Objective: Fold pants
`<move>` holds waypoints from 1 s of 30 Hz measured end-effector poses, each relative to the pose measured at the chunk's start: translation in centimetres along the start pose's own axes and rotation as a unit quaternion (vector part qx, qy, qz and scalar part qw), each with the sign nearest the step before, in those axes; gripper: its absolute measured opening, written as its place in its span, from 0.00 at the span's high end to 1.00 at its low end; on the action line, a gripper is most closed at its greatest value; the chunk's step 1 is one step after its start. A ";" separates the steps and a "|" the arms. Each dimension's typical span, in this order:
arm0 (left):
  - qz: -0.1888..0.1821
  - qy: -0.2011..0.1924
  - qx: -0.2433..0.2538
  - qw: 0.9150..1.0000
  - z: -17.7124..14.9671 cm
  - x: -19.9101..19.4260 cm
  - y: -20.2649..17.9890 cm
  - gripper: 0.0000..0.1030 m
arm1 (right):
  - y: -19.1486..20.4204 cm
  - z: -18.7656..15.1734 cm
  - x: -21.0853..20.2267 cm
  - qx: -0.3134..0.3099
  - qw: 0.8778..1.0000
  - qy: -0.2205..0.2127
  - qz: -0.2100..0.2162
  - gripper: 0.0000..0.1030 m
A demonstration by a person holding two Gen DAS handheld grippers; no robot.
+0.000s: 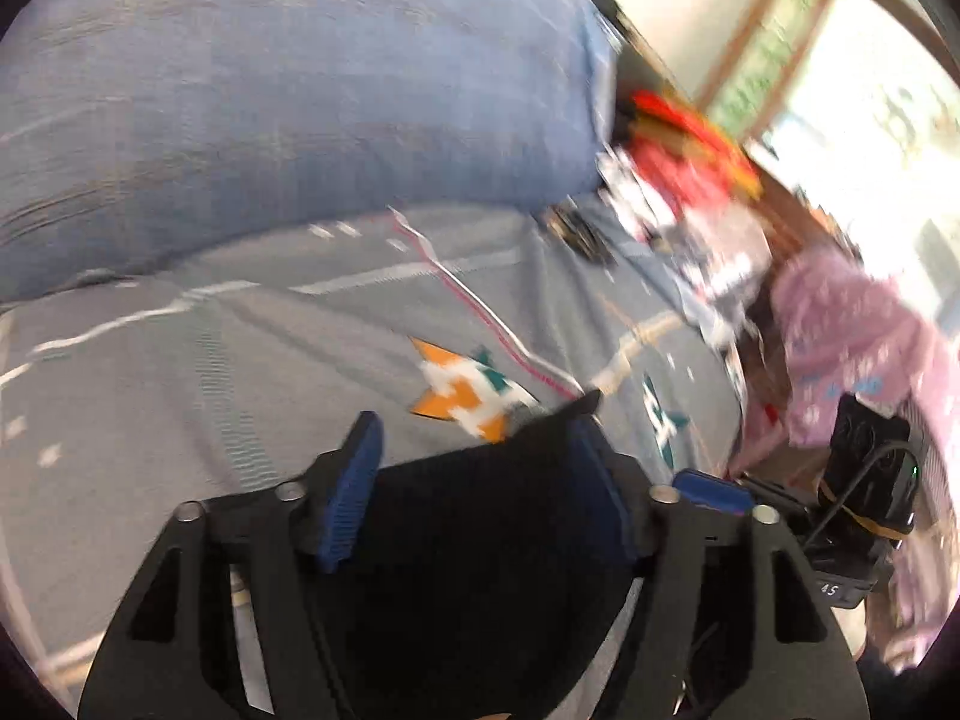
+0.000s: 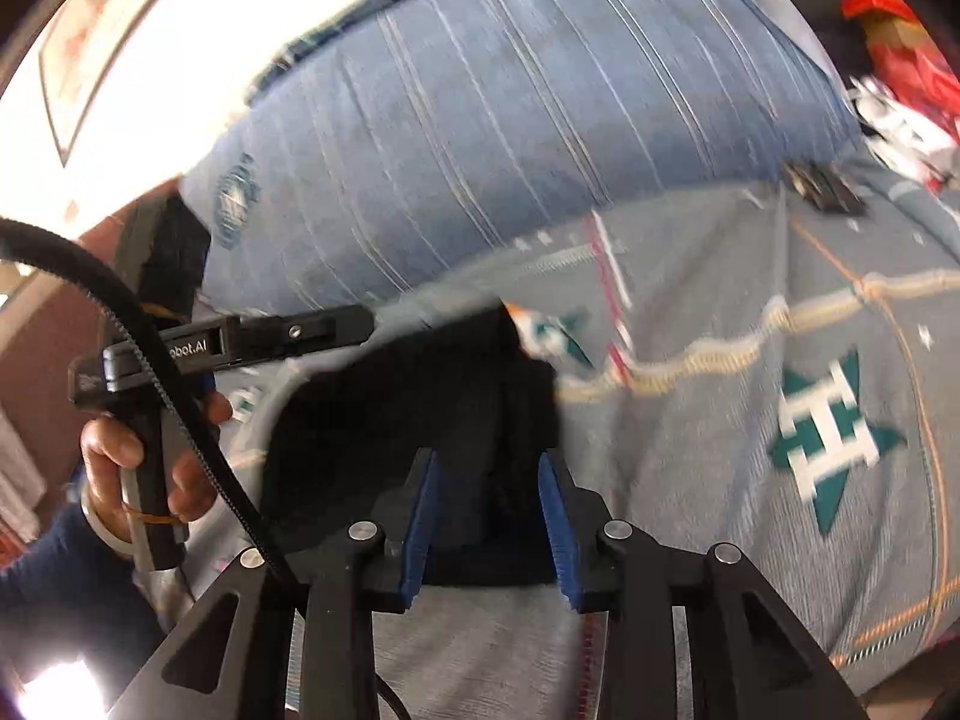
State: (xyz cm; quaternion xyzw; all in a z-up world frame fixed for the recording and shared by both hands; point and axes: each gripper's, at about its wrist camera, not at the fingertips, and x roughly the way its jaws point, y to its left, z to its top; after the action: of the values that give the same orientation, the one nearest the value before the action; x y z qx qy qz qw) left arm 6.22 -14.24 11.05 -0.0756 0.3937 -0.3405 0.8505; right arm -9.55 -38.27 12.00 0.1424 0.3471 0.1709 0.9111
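Observation:
The black pants [image 1: 480, 540] lie on a grey patterned bedspread [image 1: 210, 372]. In the left wrist view the dark cloth fills the gap between the blue pads of my left gripper [image 1: 480, 474], whose jaws stand wide apart. In the right wrist view the pants [image 2: 408, 396] stretch from my right gripper [image 2: 489, 510] towards the left gripper [image 2: 336, 324], seen from the side in a hand. The right jaws stand apart with cloth between the blue pads. Both views are blurred by motion.
A large blue striped pillow [image 1: 300, 90] lies across the far side of the bed and shows in the right wrist view [image 2: 540, 120]. Red items [image 1: 684, 144] and a pink garment [image 1: 852, 336] sit at the right. A small dark object [image 2: 825, 186] rests by the pillow.

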 end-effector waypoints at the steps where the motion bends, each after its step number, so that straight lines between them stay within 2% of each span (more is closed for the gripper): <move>1: 0.008 -0.010 -0.012 1.000 -0.2 -1.0 0.5 0.34 | 0.5 0.4 0.1 -0.011 1.000 -0.002 0.013 0.66; 3: 0.024 -0.025 -0.031 0.999 -1.1 -2.9 1.5 0.34 | 2.0 1.0 1.2 -0.039 0.999 0.007 0.027 0.65; 5: 0.062 -0.034 -0.030 0.997 -2.5 -4.1 1.6 0.34 | 3.2 1.5 2.4 -0.067 0.997 0.013 0.034 0.65; 7: 0.096 -0.036 -0.018 0.995 -3.8 -4.2 1.3 0.34 | 4.2 2.0 4.2 -0.087 0.995 0.018 0.040 0.65; 9: 0.114 -0.031 -0.015 0.993 -5.3 -3.5 1.1 0.34 | 4.8 2.6 6.0 -0.095 0.994 0.022 0.048 0.65; 12: 0.115 -0.007 -0.034 0.993 -6.6 -1.3 1.6 0.34 | 5.3 3.1 8.3 -0.104 0.993 0.022 0.045 0.64; 14: 0.131 0.011 -0.047 0.990 -7.3 0.3 2.1 0.34 | 5.0 2.8 9.7 -0.115 0.992 0.042 0.019 0.63; 15: 0.140 0.013 -0.049 0.989 -7.6 0.9 2.4 0.34 | 4.4 2.5 10.7 -0.116 0.991 0.064 -0.009 0.63; 16: 0.140 0.012 -0.049 0.989 -7.8 1.1 2.5 0.34 | 3.7 2.2 11.5 -0.111 0.991 0.076 -0.017 0.63; 19: 0.124 0.006 -0.060 0.990 -8.0 1.3 3.4 0.32 | 2.1 1.5 11.1 -0.082 0.995 0.047 0.017 0.64; 22: 0.112 0.005 -0.079 0.991 -7.8 1.2 4.1 0.31 | 2.4 1.6 10.6 -0.076 0.996 0.049 0.015 0.63; 26: 0.130 -0.008 -0.064 0.989 -8.0 0.4 3.3 0.31 | 3.8 2.4 8.9 -0.073 0.996 0.037 0.020 0.61; 28: 0.140 -0.011 -0.055 0.989 -7.8 0.2 2.9 0.31 | 4.6 3.0 8.9 -0.084 0.996 0.030 0.022 0.56; 30: 0.146 -0.019 -0.050 0.988 -7.8 -0.2 2.6 0.31 | 5.5 3.2 9.4 -0.103 0.994 0.037 0.011 0.55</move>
State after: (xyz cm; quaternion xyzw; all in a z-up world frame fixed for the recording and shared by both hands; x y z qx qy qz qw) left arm 1.84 -11.00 4.86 -0.0664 0.4011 -0.1912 0.8934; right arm -1.91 -29.89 10.93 0.0454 0.3598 0.2207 0.9054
